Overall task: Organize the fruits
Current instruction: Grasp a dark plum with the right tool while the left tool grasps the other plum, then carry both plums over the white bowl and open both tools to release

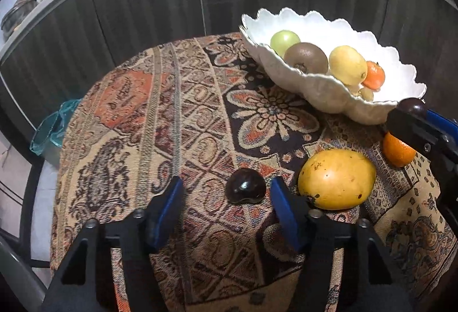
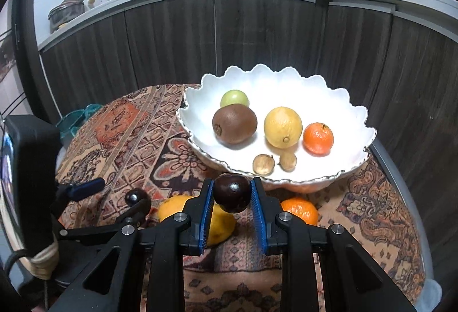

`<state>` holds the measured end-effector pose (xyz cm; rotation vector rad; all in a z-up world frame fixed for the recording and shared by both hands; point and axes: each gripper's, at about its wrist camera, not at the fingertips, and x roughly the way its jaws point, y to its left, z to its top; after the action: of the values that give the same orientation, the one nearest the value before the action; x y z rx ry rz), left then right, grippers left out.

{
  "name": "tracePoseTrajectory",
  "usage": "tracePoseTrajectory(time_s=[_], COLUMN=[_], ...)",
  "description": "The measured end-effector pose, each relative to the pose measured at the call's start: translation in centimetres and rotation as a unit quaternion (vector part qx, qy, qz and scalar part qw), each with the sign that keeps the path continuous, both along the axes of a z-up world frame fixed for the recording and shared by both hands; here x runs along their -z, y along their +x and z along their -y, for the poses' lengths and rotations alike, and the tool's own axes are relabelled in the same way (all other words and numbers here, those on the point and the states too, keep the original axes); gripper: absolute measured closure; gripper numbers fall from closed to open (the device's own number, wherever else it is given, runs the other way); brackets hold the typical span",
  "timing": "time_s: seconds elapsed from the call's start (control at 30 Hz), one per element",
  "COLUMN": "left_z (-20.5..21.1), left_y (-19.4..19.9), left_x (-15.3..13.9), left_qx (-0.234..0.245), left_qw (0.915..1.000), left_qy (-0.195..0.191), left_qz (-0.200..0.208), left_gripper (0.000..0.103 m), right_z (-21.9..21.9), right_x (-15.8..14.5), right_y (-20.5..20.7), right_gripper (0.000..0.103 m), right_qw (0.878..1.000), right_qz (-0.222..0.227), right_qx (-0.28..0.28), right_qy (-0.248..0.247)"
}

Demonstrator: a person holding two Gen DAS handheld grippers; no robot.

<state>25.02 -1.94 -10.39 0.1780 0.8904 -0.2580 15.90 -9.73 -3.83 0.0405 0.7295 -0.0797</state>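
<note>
A dark glossy plum [image 1: 245, 189] lies on the patterned cloth between the blue fingers of my left gripper [image 1: 226, 193], which stands open around it, neither pad pressing on it. My right gripper [image 2: 232, 193] is shut on a second dark plum [image 2: 232, 193], held just in front of the white scalloped bowl [image 2: 357, 117]. The bowl holds a green fruit [image 2: 234, 98], a kiwi [image 2: 234, 123], a lemon [image 2: 282, 126], a mandarin [image 2: 318, 138] and two small brown fruits. A yellow mango [image 1: 337, 178] and an orange [image 1: 396, 151] lie on the cloth beside the bowl.
The round table [image 1: 128, 117] wears an ornate woven cloth. Dark cabinet fronts [image 2: 257, 34] rise behind it under a counter with a sink and dishes. A teal plastic bag [image 1: 48, 128] hangs off the table's left edge.
</note>
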Motion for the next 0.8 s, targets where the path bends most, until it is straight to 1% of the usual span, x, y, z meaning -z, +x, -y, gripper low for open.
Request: tracePoseTrajectory(time_s=[0.03, 0.2, 0.23, 0.27, 0.4, 0.6, 0.8], left_z=[0.1, 0.5, 0.5, 0.5, 0.7, 0.7, 0.6], left_y=[0.1, 0.5, 0.5, 0.6, 0.6, 0.1, -0.5], left_x=[0.2, 0.6, 0.6, 0.6, 0.6, 0.3, -1.2], left_qx=[0.002, 0.004, 0.005, 0.006, 0.014, 0.017, 0.012], left_qw=[1.0, 1.0, 1.0, 1.0, 0.9999, 0.9998, 0.9997], left_qy=[0.002, 0.005, 0.002, -0.001, -0.007, -0.005, -0.005], left_qz=[-0.002, -0.006, -0.006, -0.006, -0.006, -0.001, 0.019], left_gripper=[0.048, 0.052, 0.057, 0.059, 0.074, 0.074, 0.074], right_z=[0.0, 0.1, 0.1, 0.1, 0.1, 0.2, 0.8], right_x=[0.1, 0.7, 0.8, 0.9, 1.0, 0.9, 0.4], right_y=[0.1, 0.7, 0.7, 0.8, 0.9, 0.8, 0.4], right_gripper=[0.076, 0.076, 0.076, 0.076, 0.076, 0.076, 0.076], right_qw=[1.0, 1.0, 1.0, 1.0, 1.0, 1.0, 1.0], right_qz=[-0.001, -0.006, -0.008, -0.009, -0.01, -0.01, -0.006], right_qx=[-0.001, -0.003, -0.003, -0.003, -0.003, 0.0, 0.006], right_qy=[0.001, 0.007, 0.009, 0.011, 0.012, 0.014, 0.014])
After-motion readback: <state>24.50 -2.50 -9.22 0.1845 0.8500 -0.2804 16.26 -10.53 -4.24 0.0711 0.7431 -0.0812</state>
